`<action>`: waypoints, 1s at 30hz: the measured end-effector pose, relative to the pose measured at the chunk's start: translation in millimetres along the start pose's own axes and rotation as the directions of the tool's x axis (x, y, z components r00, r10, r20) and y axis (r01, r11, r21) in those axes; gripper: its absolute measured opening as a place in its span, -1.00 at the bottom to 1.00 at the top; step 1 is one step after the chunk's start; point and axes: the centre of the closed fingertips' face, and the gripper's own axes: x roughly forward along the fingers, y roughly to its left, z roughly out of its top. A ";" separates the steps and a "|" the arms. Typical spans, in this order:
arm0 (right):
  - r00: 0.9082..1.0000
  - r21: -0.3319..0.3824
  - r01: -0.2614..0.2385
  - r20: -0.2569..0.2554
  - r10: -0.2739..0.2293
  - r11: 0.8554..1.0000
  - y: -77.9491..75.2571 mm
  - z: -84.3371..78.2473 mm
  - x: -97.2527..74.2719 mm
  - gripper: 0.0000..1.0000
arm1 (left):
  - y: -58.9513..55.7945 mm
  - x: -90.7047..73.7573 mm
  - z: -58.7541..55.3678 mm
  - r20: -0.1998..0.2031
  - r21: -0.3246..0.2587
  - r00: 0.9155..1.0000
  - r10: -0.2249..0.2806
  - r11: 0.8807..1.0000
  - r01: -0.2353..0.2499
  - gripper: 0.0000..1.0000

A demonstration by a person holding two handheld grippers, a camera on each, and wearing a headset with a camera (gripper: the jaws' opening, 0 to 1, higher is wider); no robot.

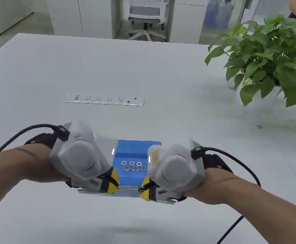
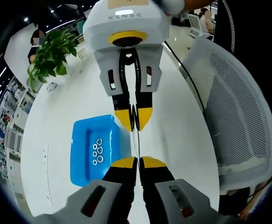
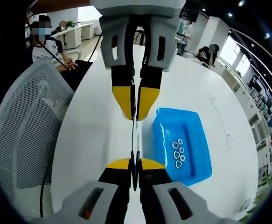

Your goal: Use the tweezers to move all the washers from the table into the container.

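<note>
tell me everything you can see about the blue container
The blue container is a shallow rectangular tray of glossy, plastic-looking material, with rounded corners and a raised rim around a sunken middle. It lies flat, open side up, on the white table. A small cluster of metal washers lies in the recess. It sits beside the tweezers, apart from them.

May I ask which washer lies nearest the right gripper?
The end washer of the row beside the tweezers, at the container end closest to the right gripper; others lie farther.
</note>
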 end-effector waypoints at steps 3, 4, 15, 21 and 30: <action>1.000 -0.003 -0.005 -0.002 0.005 1.000 3.1 0.8 1.7 -0.88 | -4.7 5.6 -3.1 -0.029 0.008 1.000 -0.008 1.000 0.009 -0.87; 1.000 -0.008 -0.007 -0.003 0.007 1.000 4.5 1.1 2.5 -0.88 | -5.5 6.9 -3.5 -0.034 0.008 0.999 -0.010 1.000 0.010 -0.86; 0.999 0.018 -0.016 0.035 0.015 1.000 9.3 0.5 1.0 -0.86 | -8.4 7.5 -2.9 -0.013 -0.055 1.000 -0.019 0.998 0.018 -0.89; 0.998 0.019 -0.028 0.056 0.027 0.999 12.9 3.0 0.7 -0.83 | -11.9 7.7 -4.3 -0.022 -0.047 0.999 -0.028 0.999 0.027 -0.89; 0.998 0.023 -0.028 0.057 0.027 0.999 16.6 -1.1 0.3 -0.82 | -16.9 14.8 -10.1 -0.040 -0.053 0.999 -0.034 0.998 0.032 -0.89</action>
